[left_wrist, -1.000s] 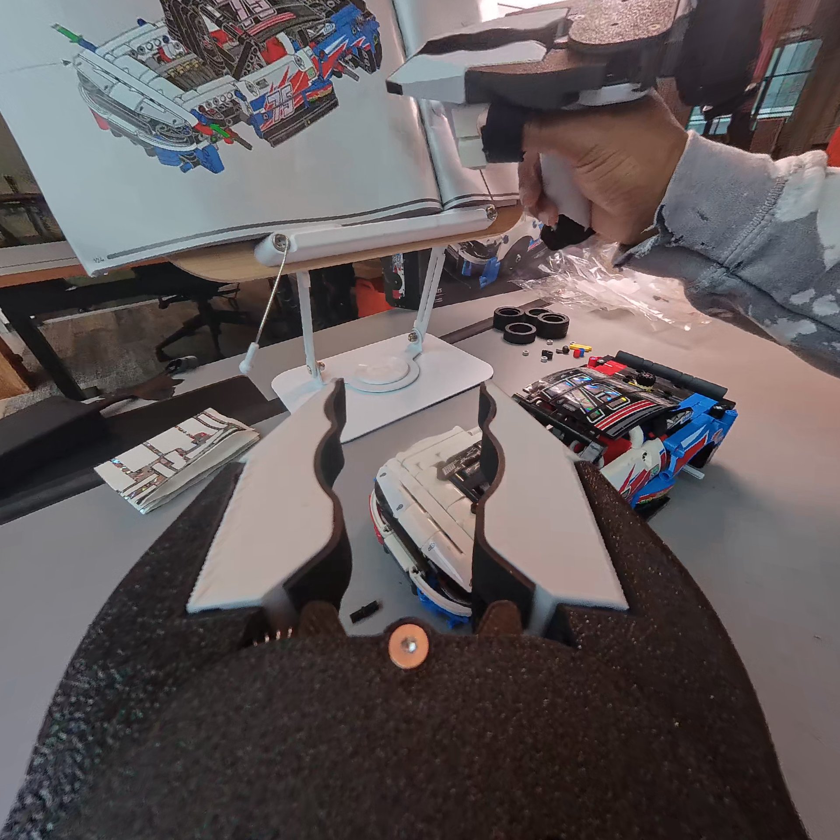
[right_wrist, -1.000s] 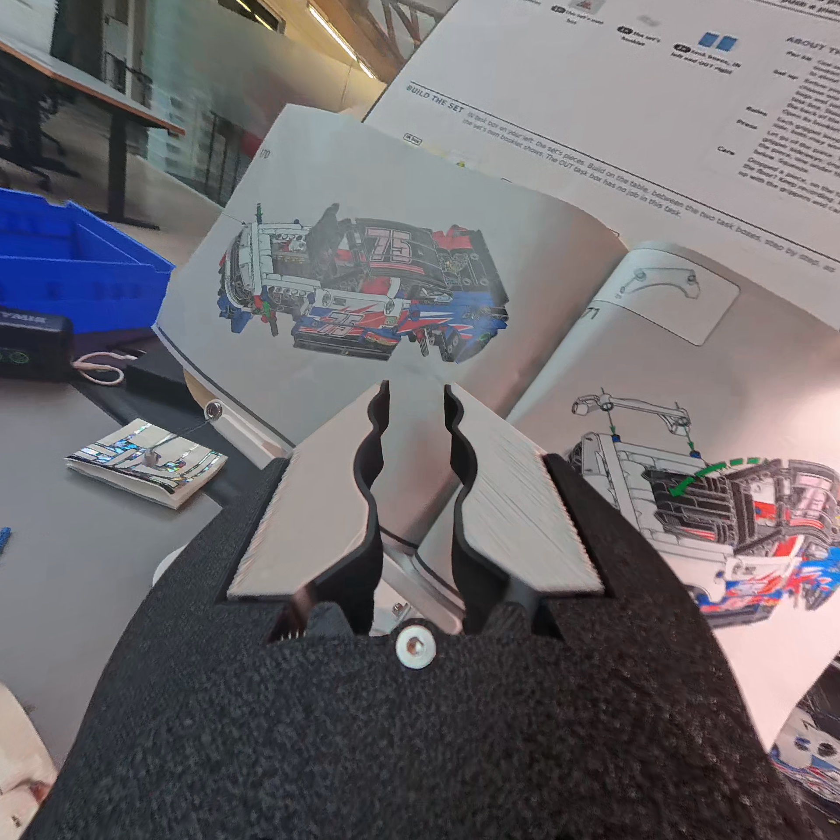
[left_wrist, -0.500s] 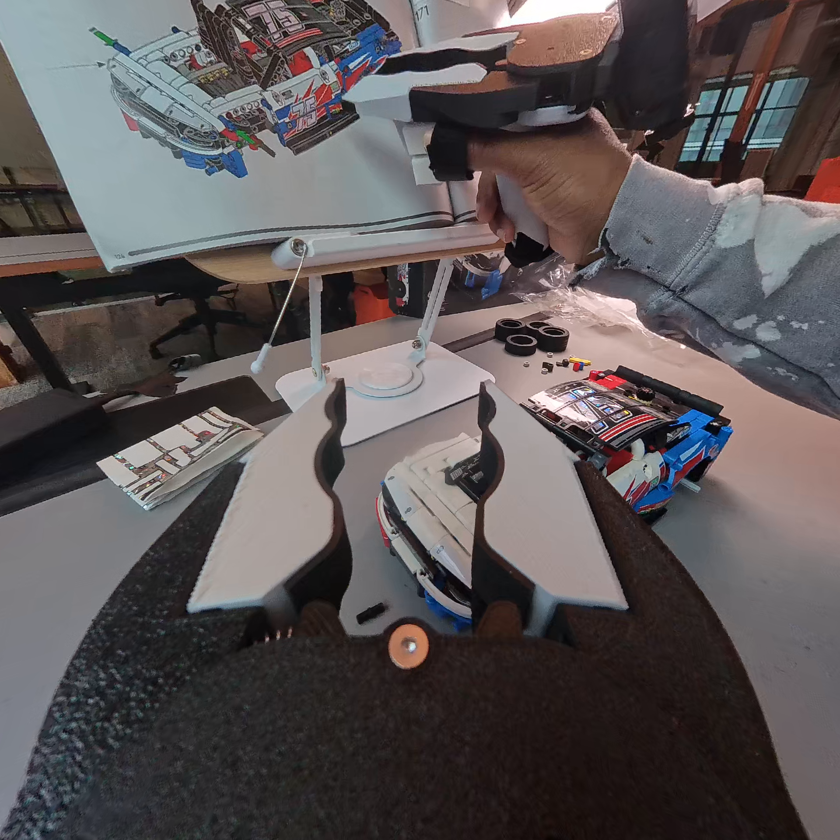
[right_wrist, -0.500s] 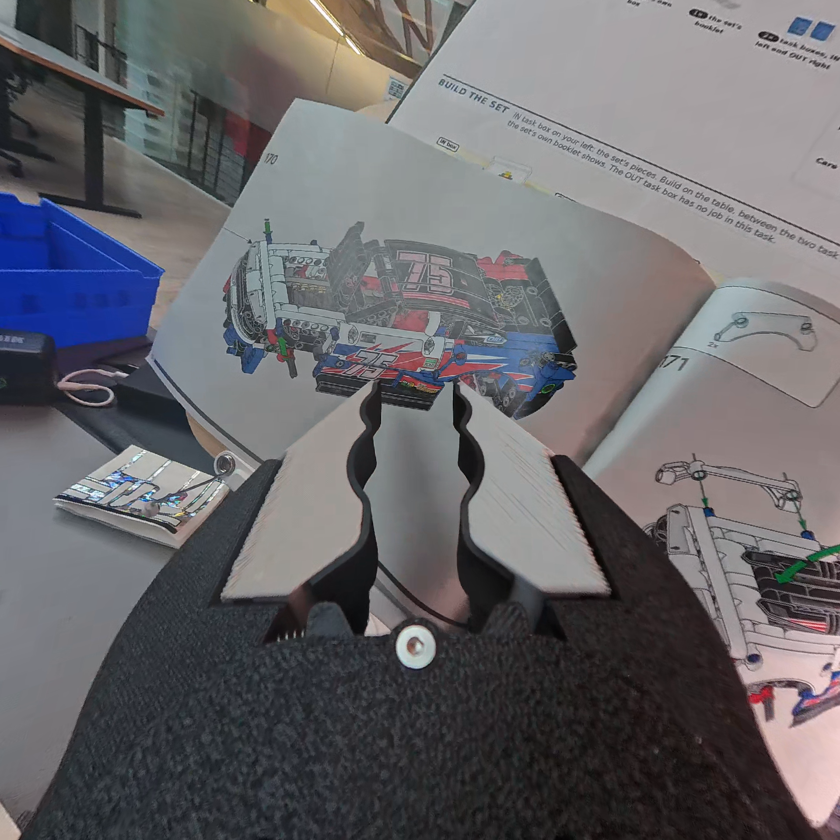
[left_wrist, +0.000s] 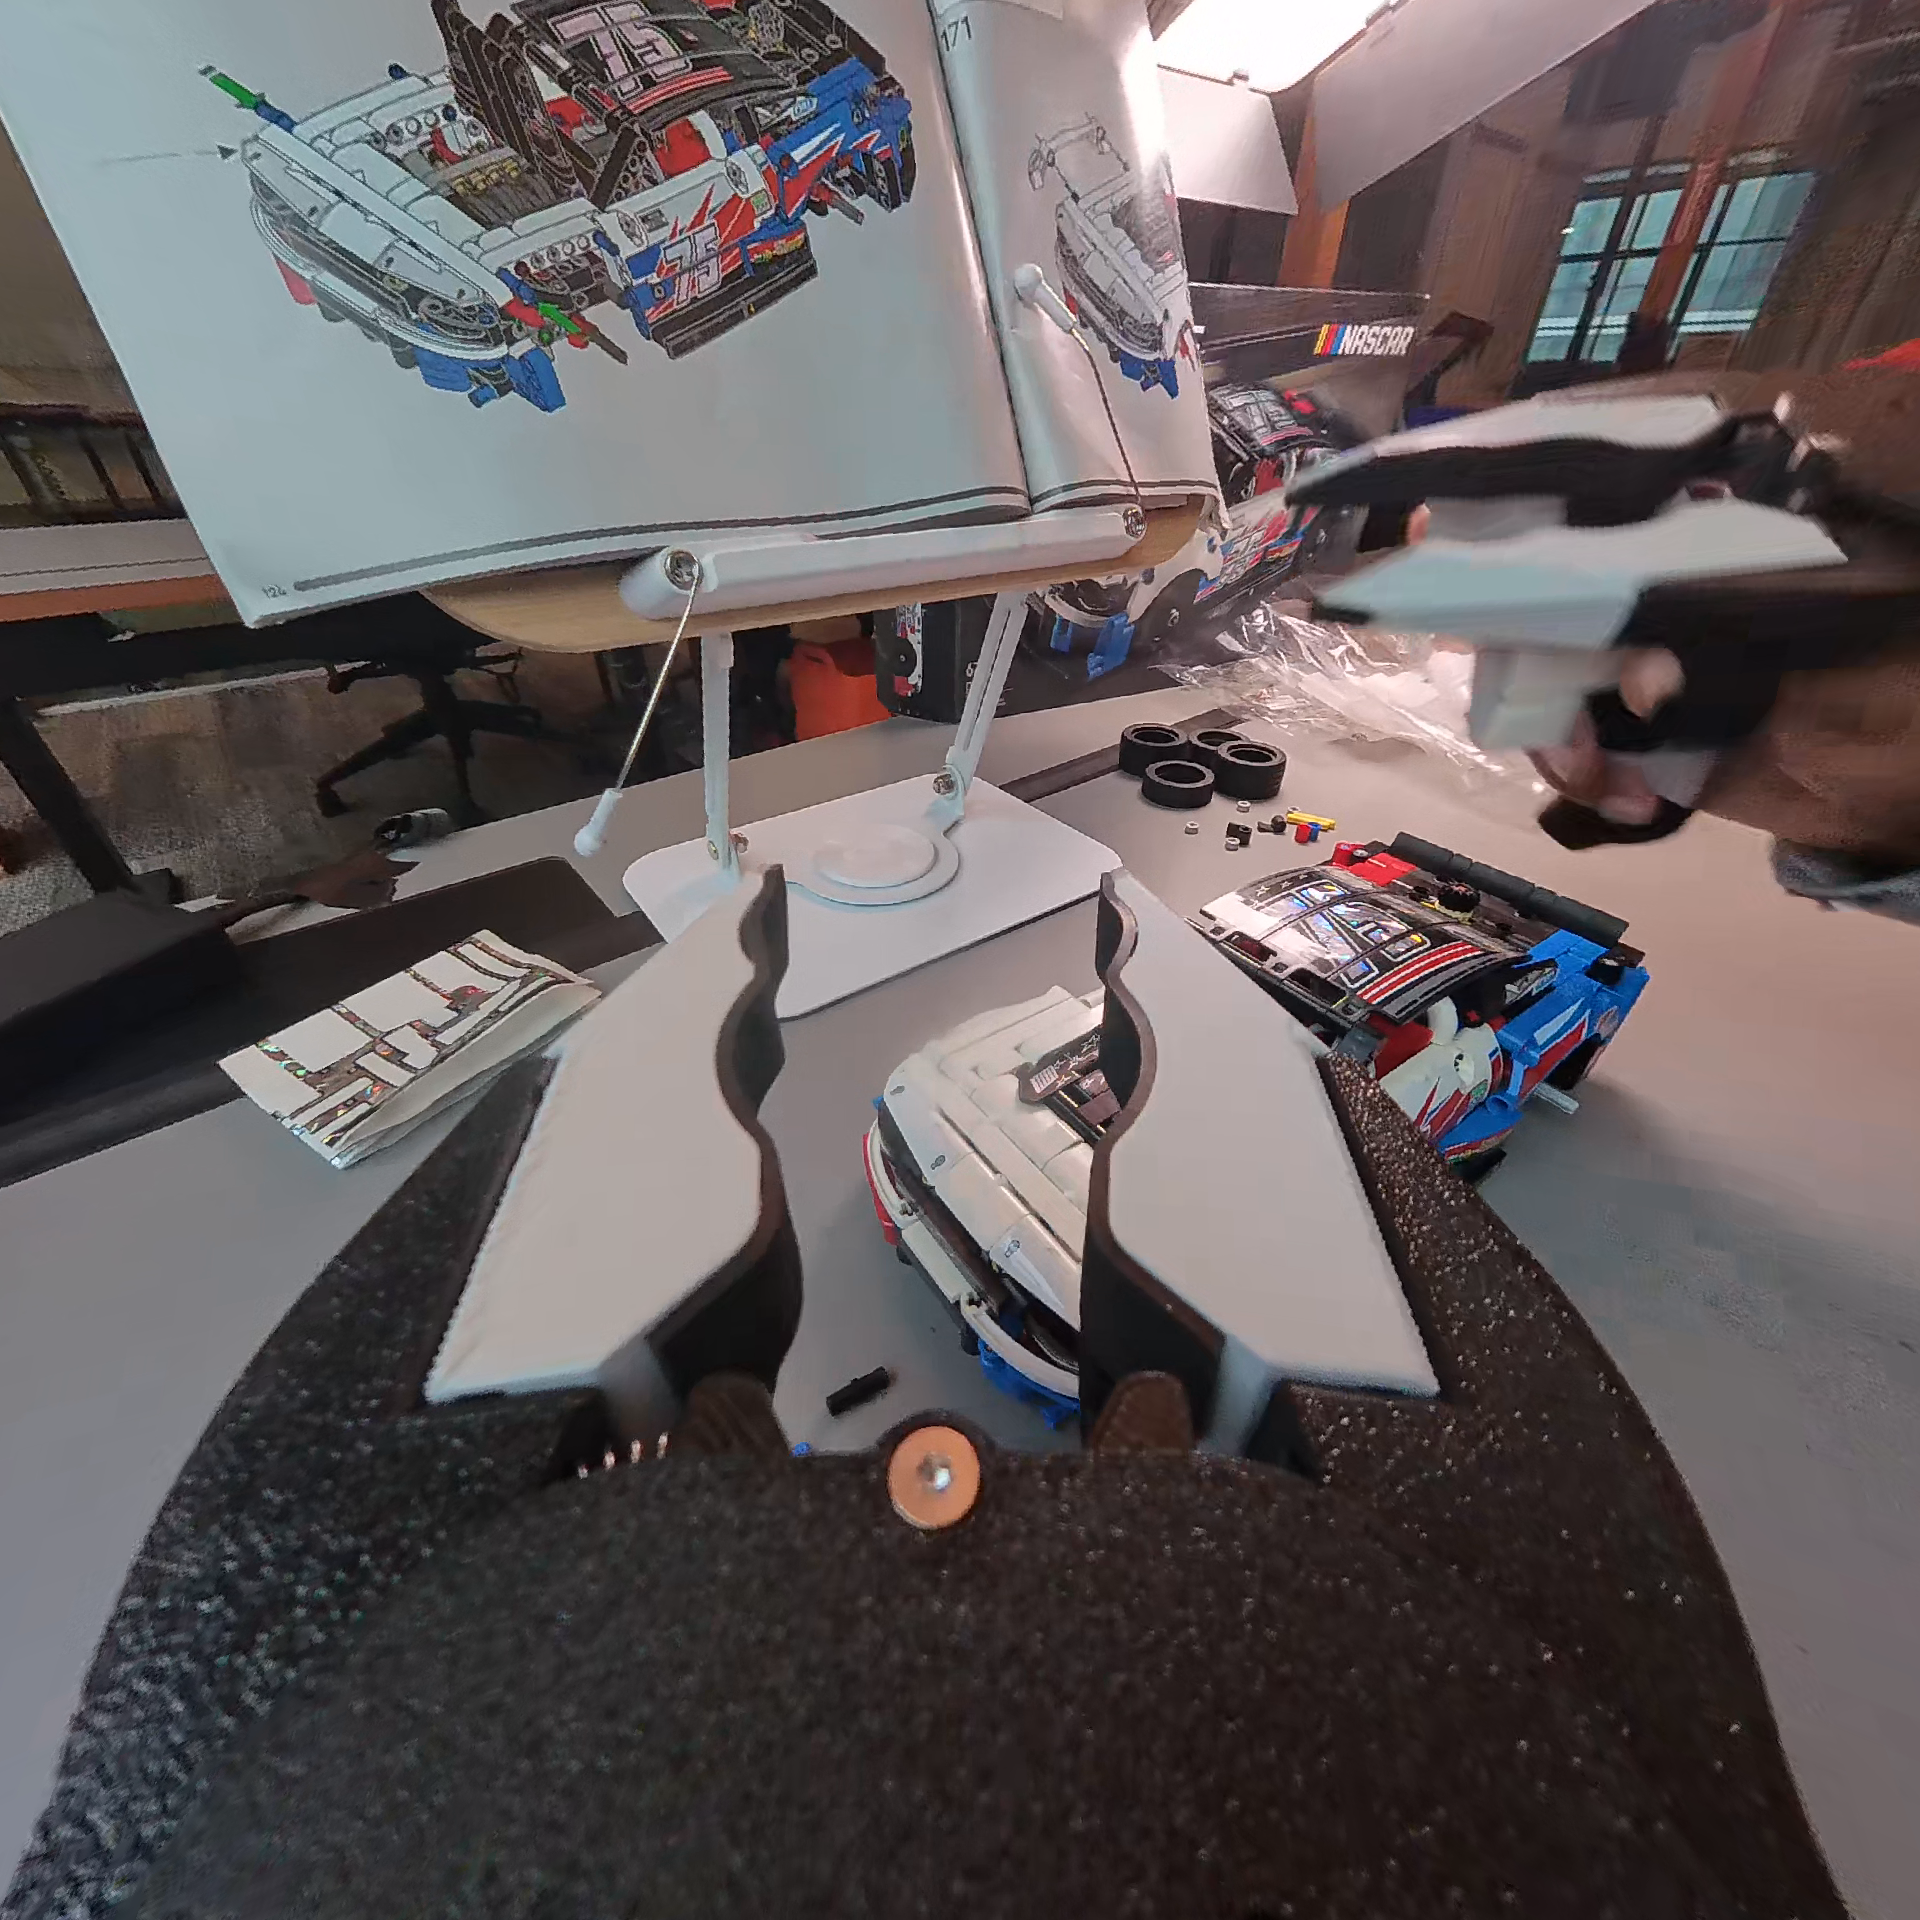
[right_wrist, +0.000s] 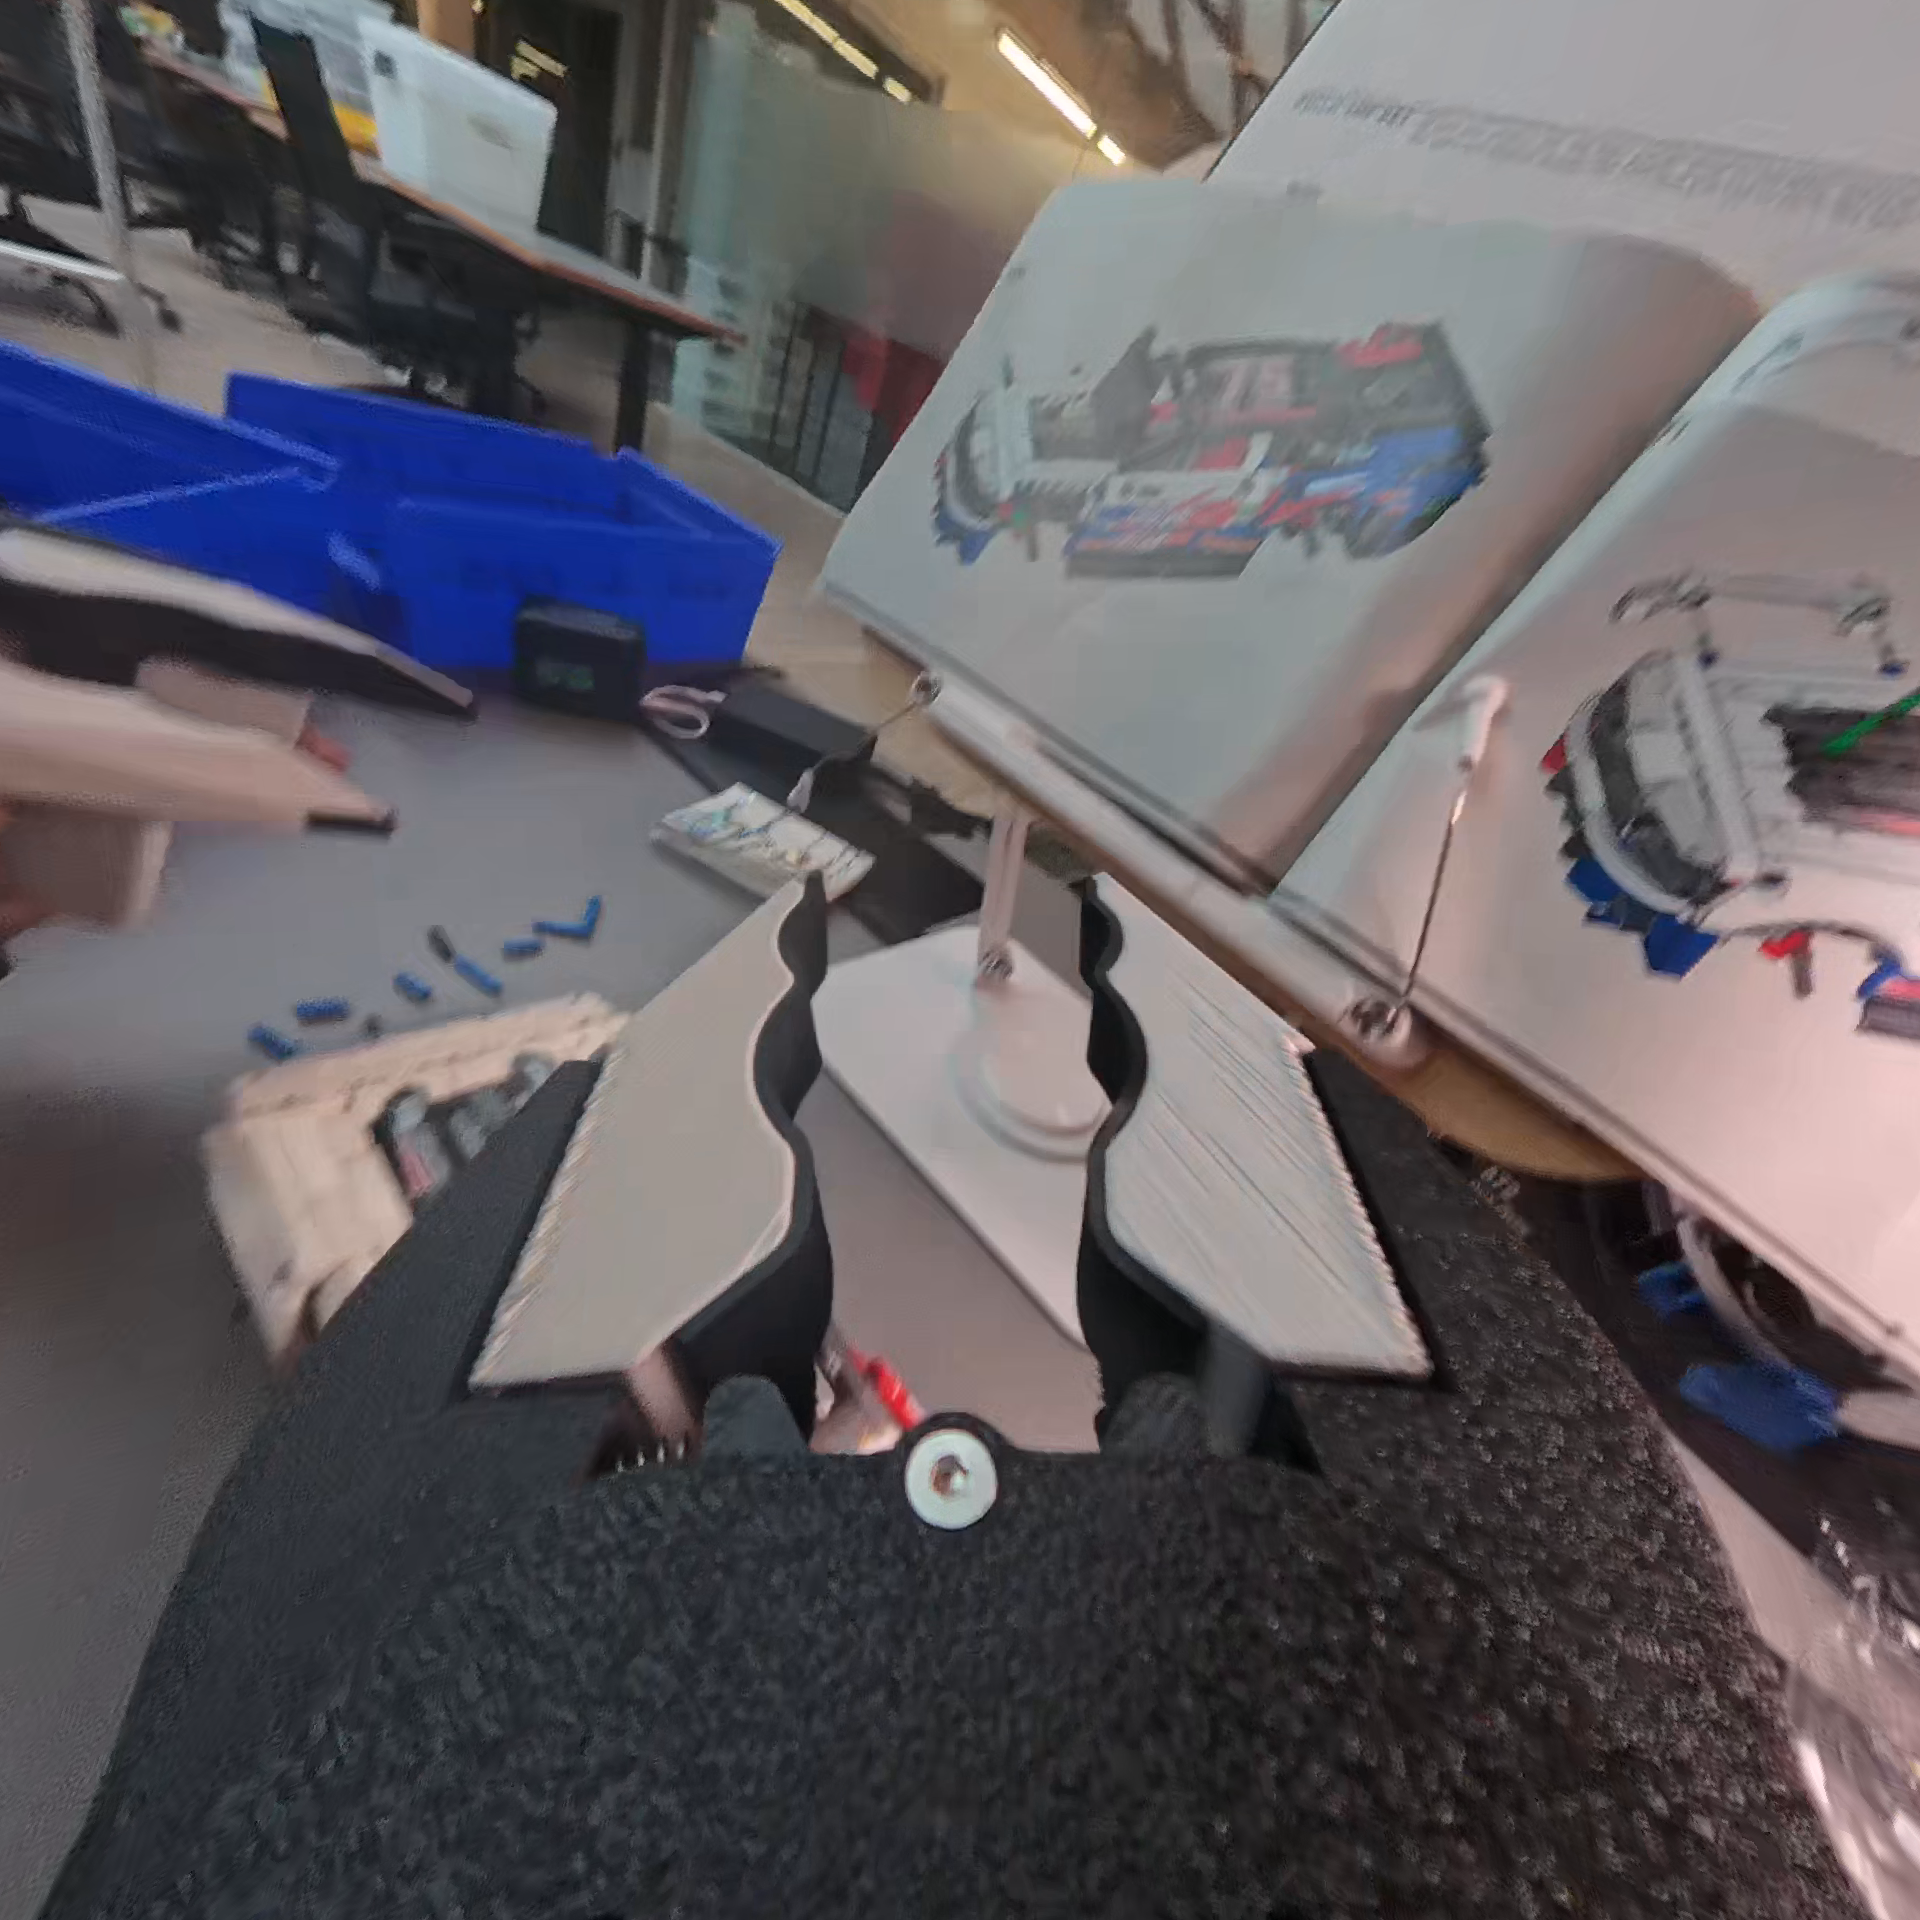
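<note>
Both jaws gape empty: left gripper (left_wrist: 940, 971) over the white brick car-front section (left_wrist: 987, 1164) mid-frame; right gripper (right_wrist: 948, 940) near the white book stand (right_wrist: 935, 1049).

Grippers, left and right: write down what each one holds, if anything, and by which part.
Neither holds anything. The left gripper is open above the white car front; the right gripper is open in the air before the book stand.

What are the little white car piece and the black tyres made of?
The white car piece looks like hard, glossy plastic bricks: visible seams and shiny highlights. The black tyres look like matte rubber, dull and ring-shaped, though they could be soft plastic.
</note>
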